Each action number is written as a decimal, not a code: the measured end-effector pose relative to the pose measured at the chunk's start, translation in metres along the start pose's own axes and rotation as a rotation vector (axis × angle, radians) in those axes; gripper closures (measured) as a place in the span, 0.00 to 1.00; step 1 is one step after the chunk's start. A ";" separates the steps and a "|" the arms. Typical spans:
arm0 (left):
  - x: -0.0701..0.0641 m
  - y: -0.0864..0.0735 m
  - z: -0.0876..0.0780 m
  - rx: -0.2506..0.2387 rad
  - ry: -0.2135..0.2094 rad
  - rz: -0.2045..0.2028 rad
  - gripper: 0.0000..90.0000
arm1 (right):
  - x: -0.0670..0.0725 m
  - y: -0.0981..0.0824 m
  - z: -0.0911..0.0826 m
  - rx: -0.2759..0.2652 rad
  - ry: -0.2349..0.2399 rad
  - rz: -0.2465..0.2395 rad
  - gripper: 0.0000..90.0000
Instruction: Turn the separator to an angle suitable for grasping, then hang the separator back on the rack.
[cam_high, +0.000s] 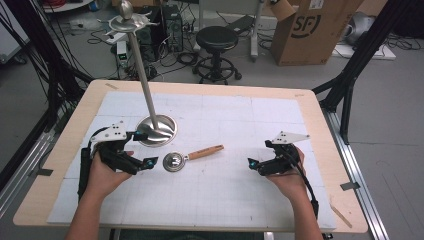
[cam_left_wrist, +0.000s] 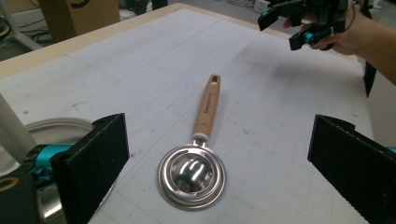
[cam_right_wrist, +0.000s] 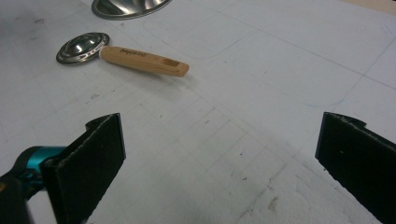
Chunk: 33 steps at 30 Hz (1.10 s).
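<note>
White gridded matting covers the wooden surface (cam_high: 310, 107), and behind it the room holds a black stool (cam_high: 216, 39), a cardboard box (cam_high: 312, 30) and loose cables on the floor. Near the surface's middle lies a steel measuring spoon (cam_high: 174, 162) with a wooden handle (cam_high: 205, 152); its round bowl faces up and holds nothing. Just behind it, toward the left edge, stands a metal stand (cam_high: 156, 129) with a tall pole.

The left hand-held gripper (cam_high: 144, 149) has its jaws spread wide, gripping nothing, with the spoon's bowl lying on the mat just ahead of the gap. The right hand-held gripper (cam_high: 260, 161) is also wide open and empty, well apart from the spoon, toward the right edge.

Closing on the shallow, slick bowl could likely squirt the spoon sideways or tip the handle up. A careless sweep of the left gripper may also knock the stand's base.
</note>
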<state>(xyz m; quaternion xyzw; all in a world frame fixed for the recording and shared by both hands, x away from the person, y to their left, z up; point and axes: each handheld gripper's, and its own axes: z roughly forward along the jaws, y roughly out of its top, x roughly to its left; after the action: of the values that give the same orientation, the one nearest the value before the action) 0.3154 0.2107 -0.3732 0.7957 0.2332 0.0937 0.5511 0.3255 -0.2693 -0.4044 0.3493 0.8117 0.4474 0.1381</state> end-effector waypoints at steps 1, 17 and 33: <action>0.000 0.000 0.000 0.002 0.000 0.003 0.07 | 0.000 0.000 0.000 0.002 0.001 0.005 0.01; 0.000 -0.002 0.015 0.036 -0.036 0.045 0.07 | 0.001 0.001 -0.003 -0.009 0.002 0.002 0.01; 0.007 0.022 0.082 0.205 -0.073 0.043 0.10 | 0.000 0.000 0.001 0.002 0.019 0.006 0.01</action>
<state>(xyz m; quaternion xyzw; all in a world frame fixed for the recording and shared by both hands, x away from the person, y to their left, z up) 0.3610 0.1393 -0.3850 0.8556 0.2045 0.0520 0.4726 0.3264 -0.2685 -0.4047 0.3473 0.8123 0.4504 0.1288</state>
